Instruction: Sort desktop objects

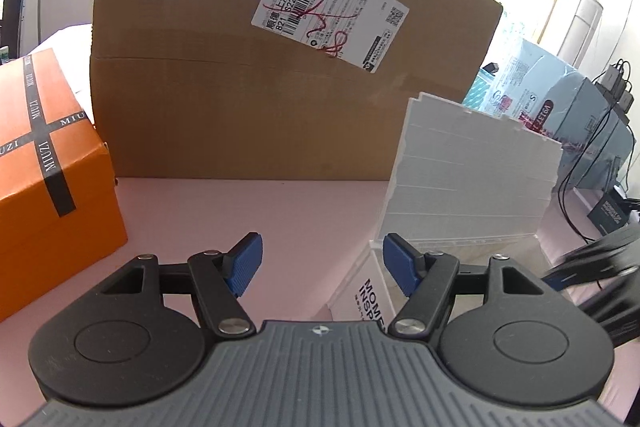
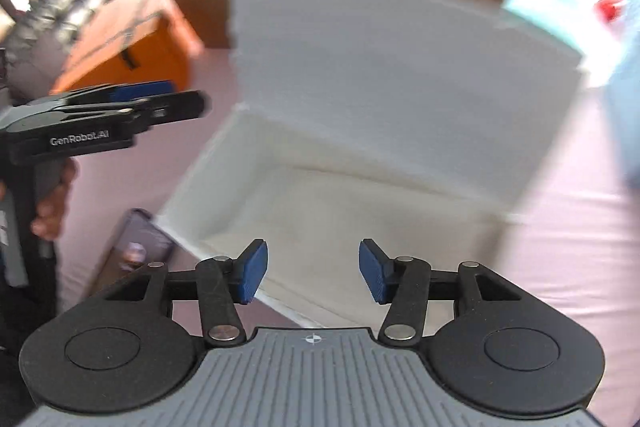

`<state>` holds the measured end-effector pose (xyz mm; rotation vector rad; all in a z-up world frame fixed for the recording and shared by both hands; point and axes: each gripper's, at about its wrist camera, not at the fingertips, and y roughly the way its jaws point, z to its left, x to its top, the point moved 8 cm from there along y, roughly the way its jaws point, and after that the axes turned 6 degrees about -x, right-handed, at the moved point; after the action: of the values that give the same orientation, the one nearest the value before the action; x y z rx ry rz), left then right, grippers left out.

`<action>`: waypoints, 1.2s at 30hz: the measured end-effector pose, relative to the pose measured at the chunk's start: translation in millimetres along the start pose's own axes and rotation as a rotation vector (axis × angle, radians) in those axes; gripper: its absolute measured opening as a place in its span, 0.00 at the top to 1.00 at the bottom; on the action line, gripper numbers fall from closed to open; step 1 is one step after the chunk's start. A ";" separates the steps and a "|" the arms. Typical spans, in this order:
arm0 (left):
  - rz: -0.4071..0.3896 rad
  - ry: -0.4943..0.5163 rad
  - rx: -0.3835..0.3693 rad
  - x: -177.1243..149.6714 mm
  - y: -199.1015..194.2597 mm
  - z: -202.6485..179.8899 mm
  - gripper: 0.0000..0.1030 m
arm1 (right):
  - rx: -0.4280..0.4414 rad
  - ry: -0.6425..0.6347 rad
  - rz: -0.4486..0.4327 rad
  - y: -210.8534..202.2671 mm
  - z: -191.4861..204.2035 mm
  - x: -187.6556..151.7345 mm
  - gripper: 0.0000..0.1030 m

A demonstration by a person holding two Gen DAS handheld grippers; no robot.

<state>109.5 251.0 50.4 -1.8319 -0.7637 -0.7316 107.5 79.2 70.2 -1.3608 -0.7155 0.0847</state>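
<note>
The right gripper (image 2: 312, 273) hangs over the white foam box (image 2: 340, 187), its blue pads spread wide with nothing between them. The right wrist view is smeared with blur, so fine detail is lost, but the box is plainly open: its lid (image 2: 400, 67) stands up behind the cavity, and as far as I can see the inside holds nothing. The near rim of the box lies just below and ahead of the fingertips.

The left gripper (image 1: 322, 267) is off to the left of the box, level and pointing toward the big cardboard carton (image 1: 280, 67). Its jaws too stand wide apart and empty. In its own view only bare pink tabletop (image 1: 240, 207) lies between the pads; the foam box's lid rises to its right, and the orange gift box (image 1: 48, 179) sits well to its left.

To my eye the sorting is at an early or in-between step: the container is ready, neither tool carries anything. A flat dark item, perhaps a phone (image 2: 136, 243), lies on the table just beside the box's left wall, below the left gripper and left of the right one. The next move probably calls for one gripper to drop to such an item, close on it and carry it over the rim.
</note>
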 end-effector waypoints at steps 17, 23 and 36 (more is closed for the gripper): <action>-0.045 0.072 0.008 9.9 -14.8 -7.9 0.28 | -0.130 0.018 0.182 38.5 -34.2 6.2 0.61; -0.227 0.130 0.052 39.7 -36.4 -31.3 0.20 | 0.003 0.119 -0.046 -1.1 -39.9 30.4 0.34; -0.032 0.139 -0.035 25.3 39.0 -27.8 0.17 | 0.052 -0.030 0.145 54.4 -19.4 48.6 0.45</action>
<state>151.2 217.1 57.5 -1.7828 -0.6953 -0.8883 174.3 97.6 40.4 -1.3629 -0.6349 0.2384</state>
